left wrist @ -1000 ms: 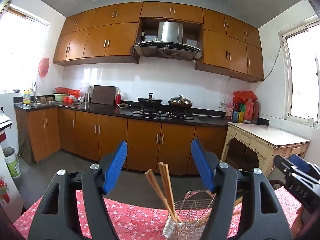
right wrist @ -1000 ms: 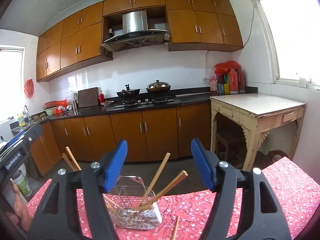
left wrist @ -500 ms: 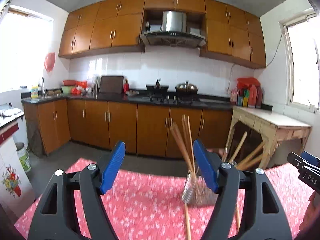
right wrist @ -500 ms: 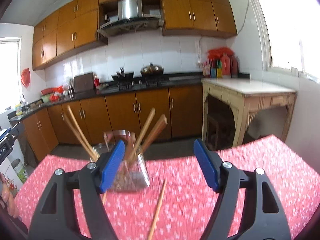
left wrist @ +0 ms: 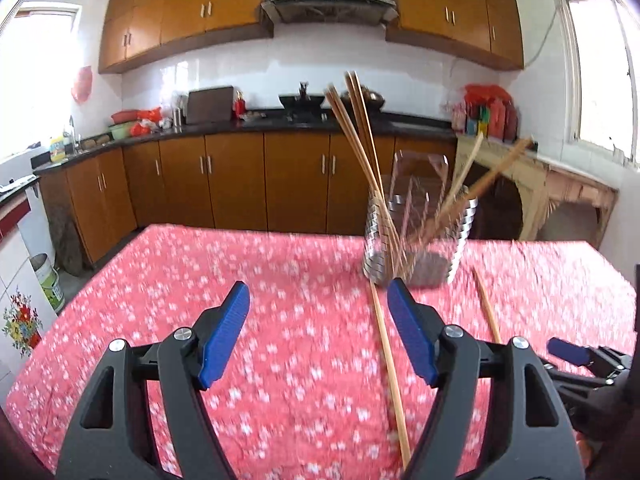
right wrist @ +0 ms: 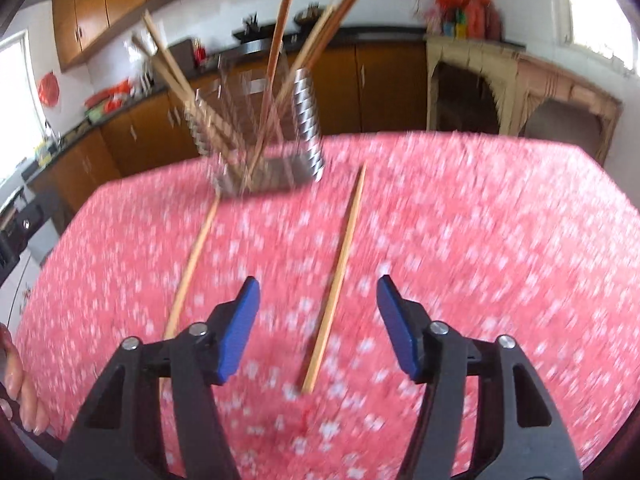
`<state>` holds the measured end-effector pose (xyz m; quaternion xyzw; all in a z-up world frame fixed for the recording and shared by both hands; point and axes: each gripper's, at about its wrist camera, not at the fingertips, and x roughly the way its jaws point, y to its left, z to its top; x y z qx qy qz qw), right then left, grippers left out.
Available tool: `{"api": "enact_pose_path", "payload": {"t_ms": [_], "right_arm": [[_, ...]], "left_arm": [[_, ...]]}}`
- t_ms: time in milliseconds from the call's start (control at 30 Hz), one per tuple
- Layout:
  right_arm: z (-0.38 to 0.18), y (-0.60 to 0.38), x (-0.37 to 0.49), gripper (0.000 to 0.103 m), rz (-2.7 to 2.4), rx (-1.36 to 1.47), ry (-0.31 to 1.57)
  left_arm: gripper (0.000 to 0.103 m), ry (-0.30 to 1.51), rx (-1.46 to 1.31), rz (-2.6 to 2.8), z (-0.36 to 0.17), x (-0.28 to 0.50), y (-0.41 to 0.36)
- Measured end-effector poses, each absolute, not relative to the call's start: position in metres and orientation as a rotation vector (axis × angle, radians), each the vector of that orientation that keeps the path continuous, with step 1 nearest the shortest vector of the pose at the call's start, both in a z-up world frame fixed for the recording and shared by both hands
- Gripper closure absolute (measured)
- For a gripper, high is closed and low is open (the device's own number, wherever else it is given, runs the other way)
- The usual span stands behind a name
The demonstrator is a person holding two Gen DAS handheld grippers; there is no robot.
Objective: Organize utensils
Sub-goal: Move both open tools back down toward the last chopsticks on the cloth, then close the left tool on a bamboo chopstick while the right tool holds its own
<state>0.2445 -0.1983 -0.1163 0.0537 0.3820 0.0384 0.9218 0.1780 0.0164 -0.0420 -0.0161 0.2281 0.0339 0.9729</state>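
A wire utensil holder (left wrist: 416,236) (right wrist: 264,132) stands on the red flowered tablecloth with several wooden chopsticks leaning in it. Two loose chopsticks lie on the cloth in front of it: the left one (left wrist: 388,364) (right wrist: 192,260) and the right one (left wrist: 486,306) (right wrist: 338,276). My left gripper (left wrist: 318,298) hangs open over the cloth, with the left chopstick just inside its right finger. My right gripper (right wrist: 318,292) has its jaws closing, still apart, with the right chopstick lying between them and below, untouched. Its blue tip (left wrist: 568,350) shows in the left wrist view.
The table (left wrist: 200,280) ends at its far edge just behind the holder. Beyond it are brown kitchen cabinets (left wrist: 224,184), a stove with pots and a pale side table (left wrist: 560,184) at the right. A hand (right wrist: 20,392) shows at the lower left of the right wrist view.
Both grippers have sunk toward the table and tipped downward, so the cloth and both loose chopsticks now fill the views. The right gripper's jaws stand narrower than half a second ago.
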Motion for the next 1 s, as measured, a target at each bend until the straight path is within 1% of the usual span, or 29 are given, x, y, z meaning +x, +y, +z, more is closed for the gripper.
{"api": "enact_pose_path", "payload": {"t_ms": [167, 267, 300, 333, 367, 400, 867, 900, 1000], "right_arm": [[-0.139, -0.194, 0.243, 0.055, 0.067, 0.095, 0.86], [-0.144, -0.192, 0.24, 0.062, 0.05, 0.058, 0.856], [-0.145, -0.191, 0.238, 0.072, 0.035, 0.038, 0.85], [-0.145, -0.191, 0.238, 0.085, 0.023, 0.035, 0.848], [-0.147, -0.193, 0.237, 0.091, 0.014, 0.045, 0.849], [-0.147, -0.197, 0.238, 0.094, 0.008, 0.064, 0.855], [-0.145, -0.3, 0.268, 0.095, -0.234, 0.316, 0.904], [-0.145, -0.302, 0.268, 0.095, -0.237, 0.321, 0.904], [-0.145, -0.302, 0.269, 0.095, -0.238, 0.301, 0.9]], "left_arm": [[0.032, 0.512, -0.027, 0.061, -0.058, 0.174, 0.014], [0.031, 0.535, -0.031, 0.053, -0.066, 0.172, 0.013], [0.031, 0.542, -0.031, 0.049, -0.067, 0.172, 0.012], [0.03, 0.547, -0.029, 0.047, -0.069, 0.172, 0.011], [0.03, 0.557, -0.024, 0.043, -0.071, 0.171, 0.01], [0.03, 0.563, -0.02, 0.041, -0.072, 0.171, 0.008], [0.031, 0.707, 0.015, -0.066, -0.097, 0.172, -0.03], [0.031, 0.72, 0.021, -0.068, -0.1, 0.172, -0.033], [0.038, 0.763, 0.031, -0.066, -0.109, 0.176, -0.04]]}}
